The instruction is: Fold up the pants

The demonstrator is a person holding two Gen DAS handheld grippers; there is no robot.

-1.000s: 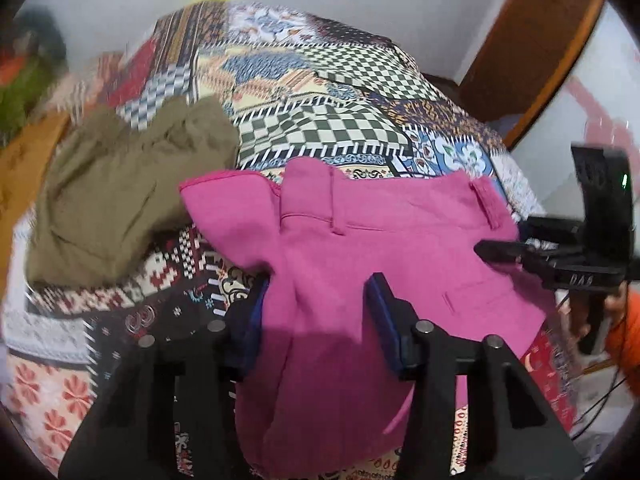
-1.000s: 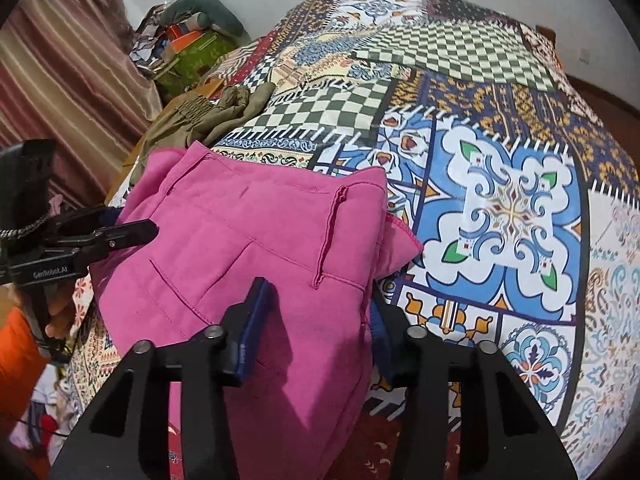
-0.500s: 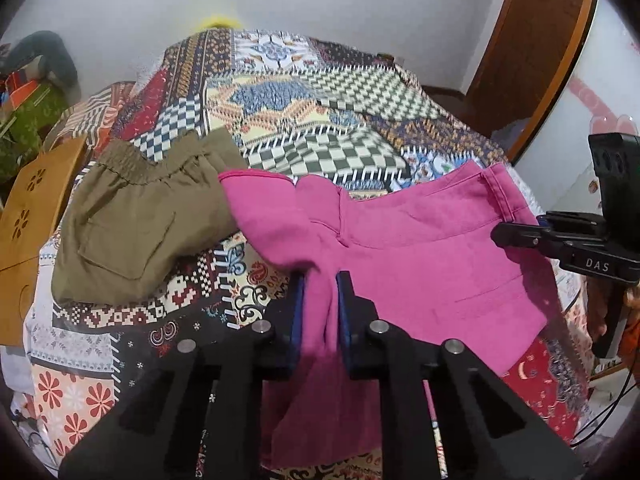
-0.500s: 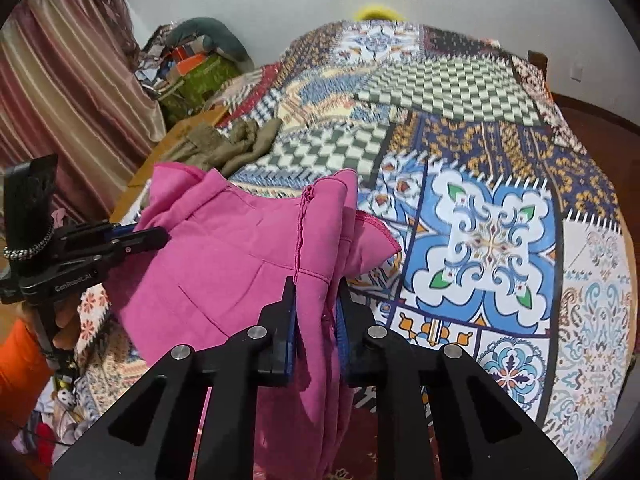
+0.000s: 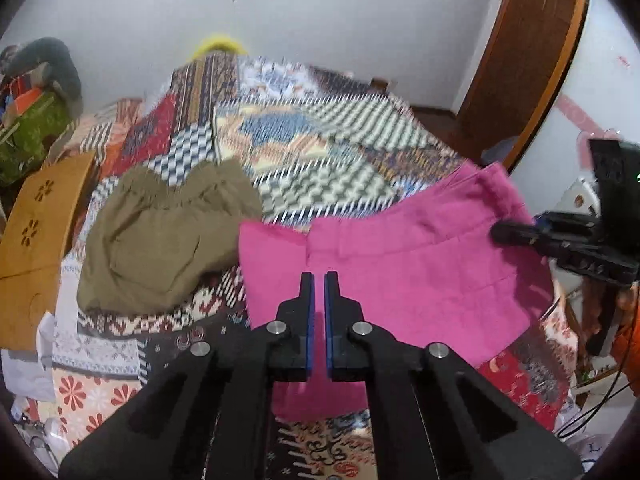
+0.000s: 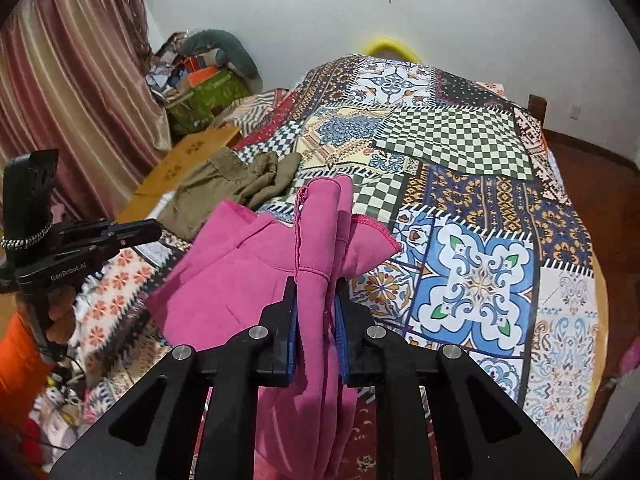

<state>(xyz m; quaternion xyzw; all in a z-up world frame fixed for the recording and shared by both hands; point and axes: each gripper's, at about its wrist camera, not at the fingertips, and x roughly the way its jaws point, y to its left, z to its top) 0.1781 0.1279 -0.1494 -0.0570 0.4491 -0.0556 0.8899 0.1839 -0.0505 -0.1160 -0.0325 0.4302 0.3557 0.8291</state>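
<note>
The pink pants point(image 5: 420, 272) hang lifted above the near edge of the patchwork bed point(image 5: 304, 136), stretched between both grippers. My left gripper point(image 5: 319, 280) is shut, pinching a thin fold of the pink fabric at its left side. My right gripper point(image 6: 316, 292) is shut on a bunched fold of the pink pants point(image 6: 248, 272), whose waistband rises between its fingers. The right gripper also shows in the left wrist view point(image 5: 520, 234), at the pants' right corner. The left gripper shows in the right wrist view point(image 6: 140, 230), at the pants' left side.
Olive-green shorts point(image 5: 160, 244) lie on the bed to the left of the pink pants, also in the right wrist view point(image 6: 224, 188). A wooden board point(image 5: 36, 240) stands by the bed's left side. Clutter point(image 6: 200, 76) and a curtain point(image 6: 72, 100) are far left; a door point(image 5: 528, 60) is far right.
Both grippers closed on the pink pants from open a second ago, then rose and moved apart, lifting and stretching the fabric off the bed.
</note>
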